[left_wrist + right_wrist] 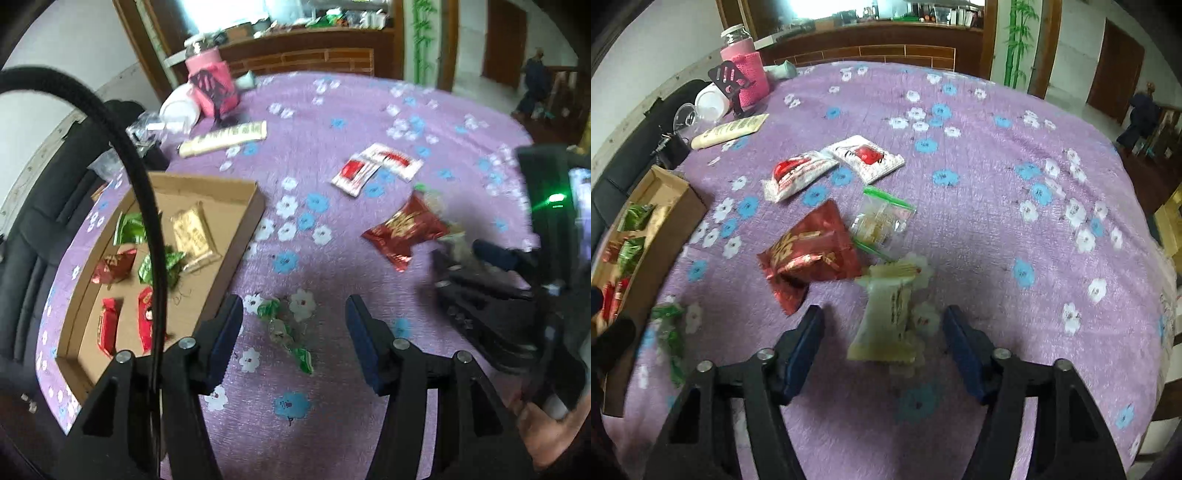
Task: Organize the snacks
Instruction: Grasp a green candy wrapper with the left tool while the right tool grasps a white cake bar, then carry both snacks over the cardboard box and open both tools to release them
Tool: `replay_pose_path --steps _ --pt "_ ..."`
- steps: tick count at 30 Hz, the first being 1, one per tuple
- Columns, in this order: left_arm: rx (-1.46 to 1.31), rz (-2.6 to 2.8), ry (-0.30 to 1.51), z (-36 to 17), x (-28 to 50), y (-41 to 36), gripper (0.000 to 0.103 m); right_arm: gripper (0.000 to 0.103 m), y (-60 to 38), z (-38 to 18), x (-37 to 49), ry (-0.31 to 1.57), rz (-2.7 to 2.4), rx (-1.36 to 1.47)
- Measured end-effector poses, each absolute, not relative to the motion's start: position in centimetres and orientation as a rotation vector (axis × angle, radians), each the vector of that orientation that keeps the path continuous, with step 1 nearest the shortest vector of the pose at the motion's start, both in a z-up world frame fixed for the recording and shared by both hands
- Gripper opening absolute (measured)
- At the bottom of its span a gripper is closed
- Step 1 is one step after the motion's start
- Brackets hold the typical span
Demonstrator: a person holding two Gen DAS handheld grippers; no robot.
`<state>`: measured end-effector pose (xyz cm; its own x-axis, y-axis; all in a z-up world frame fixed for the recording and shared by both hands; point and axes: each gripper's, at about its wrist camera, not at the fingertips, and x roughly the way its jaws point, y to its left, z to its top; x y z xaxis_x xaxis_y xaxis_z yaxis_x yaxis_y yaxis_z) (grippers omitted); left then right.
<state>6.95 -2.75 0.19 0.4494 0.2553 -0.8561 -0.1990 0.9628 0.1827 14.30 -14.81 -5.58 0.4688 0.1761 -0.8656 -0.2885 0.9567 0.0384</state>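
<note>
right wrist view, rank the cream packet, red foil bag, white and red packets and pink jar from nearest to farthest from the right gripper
1. cream packet, between the right gripper fingers, untouched.
2. red foil bag, just beyond, to the left.
3. white and red packets, mid-table.
4. pink jar, far left edge of the table.

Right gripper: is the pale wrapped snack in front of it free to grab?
Probably yes. The pale wrapped snack lies between the open right gripper fingers, nothing on top; the red packet sits clear to its left.
</note>
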Motion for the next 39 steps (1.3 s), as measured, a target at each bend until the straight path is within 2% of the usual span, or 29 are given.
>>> replay_pose_path --steps 2,5,14,20,22,24,25,26,39 --pt "0.052 0.305 1.105 -0.5 7.5 -2.6 0.059 0.039 -15.0 -5.5 14.3 1.043 0.284 -0.133" --pt "0.029 0.336 1.155 -1.2 8.4 -2.4 0.059 0.032 -15.7 -5.5 14.4 1.045 0.290 -0.132" --pt "-0.110 0.359 1.281 -3.8 9.1 -1.4 0.059 0.032 -15.3 -5.5 14.5 1.044 0.302 -0.167" --pt "-0.098 0.344 1.275 -5.0 9.5 -1.4 0.059 0.032 -15.1 -5.5 14.6 1.041 0.301 -0.175" --pt "-0.125 0.317 1.281 -5.1 9.5 -1.0 0.056 0.031 -15.1 -5.6 14.5 1.034 0.300 -0.177" --pt "-0.162 0.266 1.281 -5.1 9.3 -0.6 0.036 0.023 -15.1 -5.5 14.3 1.028 0.302 -0.179" --pt "-0.161 0.243 1.278 -5.1 9.1 -0.7 0.031 0.021 -15.1 -5.5 14.2 1.024 0.301 -0.177" --pt "-0.155 0.224 1.275 -5.0 9.0 -0.8 0.020 0.019 -15.2 -5.5 14.1 1.024 0.298 -0.172" --pt "-0.026 0.050 1.203 -4.7 4.3 -2.7 0.020 0.017 -16.7 -5.3 10.5 1.044 0.283 -0.107"
